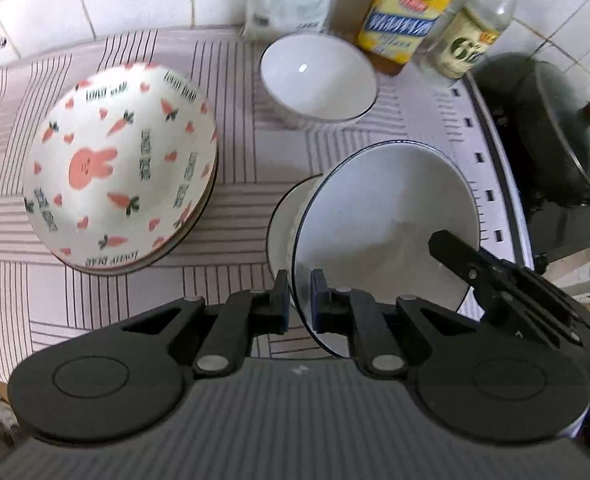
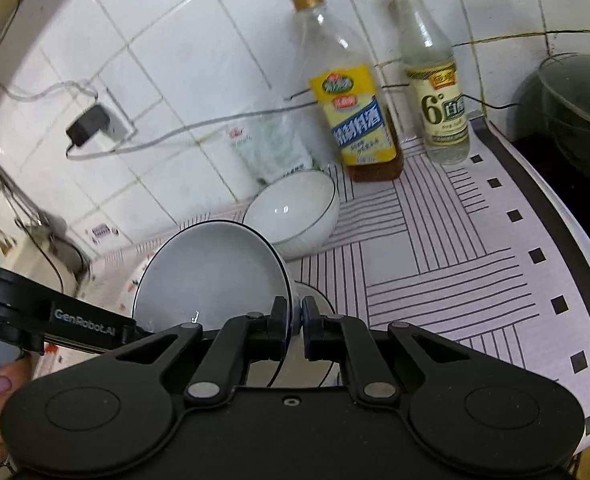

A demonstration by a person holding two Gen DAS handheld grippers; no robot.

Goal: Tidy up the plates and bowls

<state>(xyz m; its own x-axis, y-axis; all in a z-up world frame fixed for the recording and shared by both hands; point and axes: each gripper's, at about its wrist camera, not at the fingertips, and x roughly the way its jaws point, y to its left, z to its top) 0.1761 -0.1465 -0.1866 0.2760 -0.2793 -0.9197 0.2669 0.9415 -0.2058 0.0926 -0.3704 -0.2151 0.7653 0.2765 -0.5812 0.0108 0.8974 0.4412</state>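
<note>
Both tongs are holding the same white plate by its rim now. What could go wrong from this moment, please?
1. The white plate is tilted and pinched only at its thin rim by the left tongs and the right tongs; if the hands pull apart, it may slip or chip.
2. It hangs over another white dish and could drop onto it.
3. The white bowl and the two bottles stand near; a swing might hit them.

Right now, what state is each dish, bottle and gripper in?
White plate: tilted, lifted on edge, both grippers on its rim.
Lower plate: flat on the counter beneath it.
White bowl: upright, empty.
Bunny plates: stacked.
Bottles: upright, capped.
Left gripper: shut on the rim.
Right gripper: shut on the rim.
</note>
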